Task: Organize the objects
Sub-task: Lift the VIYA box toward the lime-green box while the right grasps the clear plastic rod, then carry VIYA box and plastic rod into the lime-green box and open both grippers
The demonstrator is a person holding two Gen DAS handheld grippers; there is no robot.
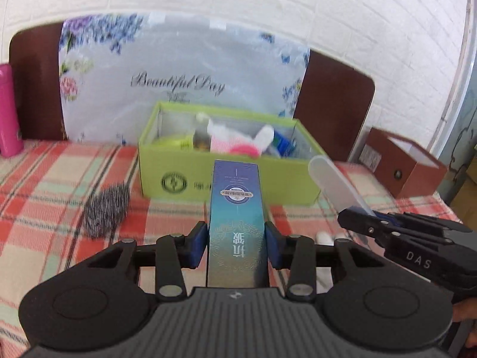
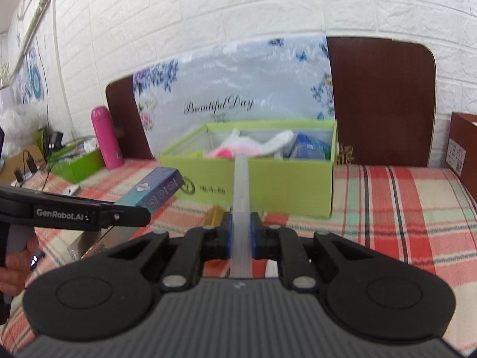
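Low in the left wrist view, our left gripper (image 1: 236, 246) pinches a tall blue-teal cardboard carton (image 1: 236, 217) between its blue pads, jaws parted only to the carton's width. At centre of the right wrist view, our right gripper (image 2: 241, 235) is clamped nearly closed on a thin translucent white plastic strip (image 2: 241, 197), which points up the frame. Beyond both, mid-frame, sits an open lime-green cardboard box (image 1: 208, 176) already holding assorted items, on a red-and-green plaid tablecloth (image 1: 59, 173). A grey fuzzy ball (image 1: 105, 211) lies left of the carton; a pink cylindrical bottle (image 1: 9, 110) stands at the far left edge.
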